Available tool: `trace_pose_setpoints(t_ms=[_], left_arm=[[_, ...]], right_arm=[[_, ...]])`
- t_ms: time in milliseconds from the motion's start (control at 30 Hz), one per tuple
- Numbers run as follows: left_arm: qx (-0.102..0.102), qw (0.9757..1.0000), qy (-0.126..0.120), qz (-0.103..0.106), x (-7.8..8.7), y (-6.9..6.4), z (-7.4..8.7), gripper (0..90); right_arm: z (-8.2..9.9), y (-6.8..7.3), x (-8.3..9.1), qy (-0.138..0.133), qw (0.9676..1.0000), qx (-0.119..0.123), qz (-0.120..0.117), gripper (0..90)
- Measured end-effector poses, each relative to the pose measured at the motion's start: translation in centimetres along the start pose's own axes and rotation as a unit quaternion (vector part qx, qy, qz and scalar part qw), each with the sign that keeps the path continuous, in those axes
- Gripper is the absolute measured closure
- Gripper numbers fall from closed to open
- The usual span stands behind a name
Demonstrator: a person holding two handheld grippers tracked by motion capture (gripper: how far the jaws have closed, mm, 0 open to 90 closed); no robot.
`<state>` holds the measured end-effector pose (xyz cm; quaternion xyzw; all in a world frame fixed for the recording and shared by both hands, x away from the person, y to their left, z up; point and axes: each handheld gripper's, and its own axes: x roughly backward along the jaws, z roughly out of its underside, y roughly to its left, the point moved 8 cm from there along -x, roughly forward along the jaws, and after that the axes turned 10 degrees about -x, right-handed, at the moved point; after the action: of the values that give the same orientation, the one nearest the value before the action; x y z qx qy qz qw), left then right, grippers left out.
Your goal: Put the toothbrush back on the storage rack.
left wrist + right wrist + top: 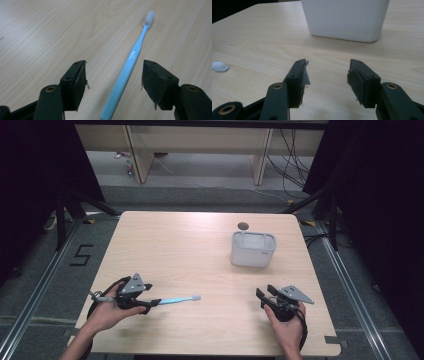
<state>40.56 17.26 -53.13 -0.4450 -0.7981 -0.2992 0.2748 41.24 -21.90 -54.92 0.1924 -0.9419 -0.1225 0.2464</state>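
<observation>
A pale wooden table [200, 245] carries a white container [253, 249] toward its far right. Nearer the person than the container, the right gripper [265, 296] rests with jaws wide and nothing between them. Well left of the container, the left gripper [113, 80] stands wide astride the handle of a light-blue toothbrush [130, 67], pads clear of it.
</observation>
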Motion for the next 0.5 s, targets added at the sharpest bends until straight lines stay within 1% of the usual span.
trace_pose_setpoints(t_ms=[33,67,133,167,200,233,267,300,333,367,400,433,467,500], left_arm=[[-0.012,0.9999,0.009,0.004,0.0,0.1,-0.1,35.9],[-0.022,0.9995,0.019,0.01,-0.1,0.1,-0.2,36.0],[-0.046,0.9977,0.045,0.023,-0.2,0.1,-0.5,36.6],[-0.054,0.9966,0.054,0.032,-0.2,0.1,-0.5,37.1],[-0.063,0.9952,0.066,0.036,-0.3,0.1,-0.7,37.5],[-0.071,0.9942,0.071,0.039,-0.4,0.2,-0.8,38.6],[-0.071,0.9942,0.071,0.039,-0.4,0.2,-0.8,39.5],[-0.091,0.9906,0.089,0.05,-0.6,0.1,-0.9,40.4],[-0.092,0.9899,0.093,0.054,-0.7,0.1,-1.0,41.0],[-0.105,0.9866,0.108,0.063,-0.7,0.2,-1.0,41.8],[-0.108,0.9847,0.118,0.07,-0.8,0.1,-1.0,42.6],[-0.108,0.9847,0.118,0.07,-0.8,0.1,-1.0,43.2],[-0.11,0.9831,0.125,0.075,-0.9,0.1,-1.1,43.2],[-0.119,0.9795,0.142,0.079,-1.0,0.1,-1.1,44.3]], right_arm=[[0.1,-0.2,-0.1,0.005,0.9999,0.011,0.007,49.1],[0.1,0.0,0.0,0.006,1.0,0.005,0.004,49.1],[0.0,0.0,0.0,0.005,1.0,0.007,-0.001,49.1],[0.1,0.1,0.1,0.007,1.0,-0.001,-0.003,49.1],[0.1,0.1,0.0,0.005,1.0,-0.001,-0.001,49.1],[0.2,0.3,0.1,0.008,0.9999,-0.011,0.0,49.1],[0.2,0.4,0.1,0.012,0.9998,-0.015,-0.001,49.1],[0.1,0.0,0.0,0.006,0.9999,0.011,0.0,49.1],[0.0,0.0,0.0,0.005,0.9999,0.016,0.002,49.1],[0.1,-0.1,0.1,0.01,0.9997,0.019,0.009,49.1],[0.1,0.0,0.0,0.011,0.9998,0.017,0.004,49.1],[0.1,0.0,0.0,0.011,0.9998,0.017,0.004,49.1],[0.1,-0.1,0.0,0.012,0.9997,0.019,0.006,49.1],[0.2,0.1,0.0,0.018,0.9998,0.011,0.001,49.1]])
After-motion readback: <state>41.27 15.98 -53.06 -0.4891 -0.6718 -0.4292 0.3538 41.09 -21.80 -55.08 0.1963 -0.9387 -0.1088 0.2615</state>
